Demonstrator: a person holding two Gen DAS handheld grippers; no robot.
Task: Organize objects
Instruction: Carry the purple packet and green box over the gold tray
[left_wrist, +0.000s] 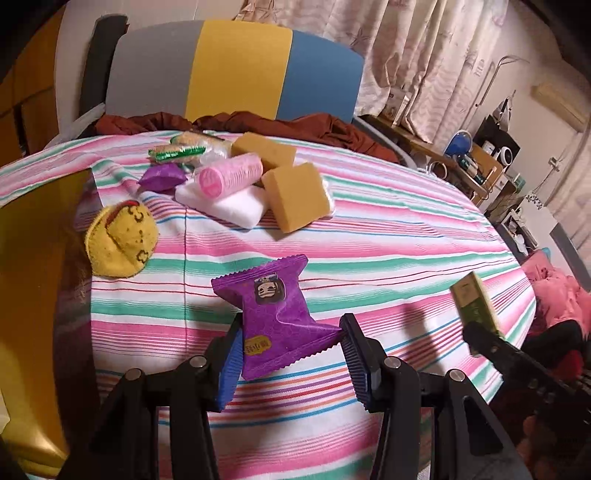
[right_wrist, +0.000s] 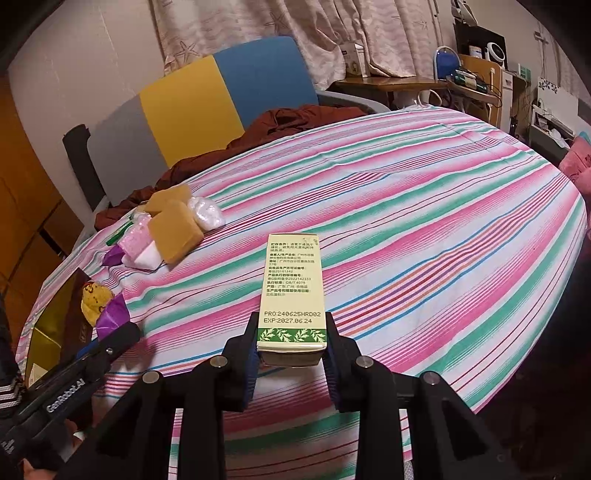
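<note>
Purple foil, crimped at both ends: a snack sachet (left_wrist: 275, 314) sits between the blue ribbed pads (left_wrist: 231, 363) of the left gripper (left_wrist: 291, 354), pinched at its lower corners and lifted off the striped pink, green and white cotton bedspread (left_wrist: 388, 236). The right gripper (right_wrist: 291, 349) is pressed onto the base of a tall cream cardboard carton with a green leaf band and printed date codes (right_wrist: 293, 291), held upright above the cloth.

Risk, as judged: the sachet is slack and held only by its edges, so a jolt could let it twist or slide out. The carton is gripped low with most of its length above the pads; a quick tilt may lever it loose.

Remaining items lie clustered toward the headboard: two tan sponge blocks (left_wrist: 295, 195), a pink cylindrical roll (left_wrist: 229, 175), a white foam pad (left_wrist: 225, 205), a second purple sachet (left_wrist: 162, 177) and a green-edged wrapper (left_wrist: 177, 151). A yellow patterned fabric cap (left_wrist: 122, 242) lies near the bed's left edge, beside a glossy gold and brown box (right_wrist: 55, 328); whether that box is the intended receptacle cannot be told.

Open room: the bedspread's right half is bare, dropping off at the near and right edges. The grippers are well apart.
</note>
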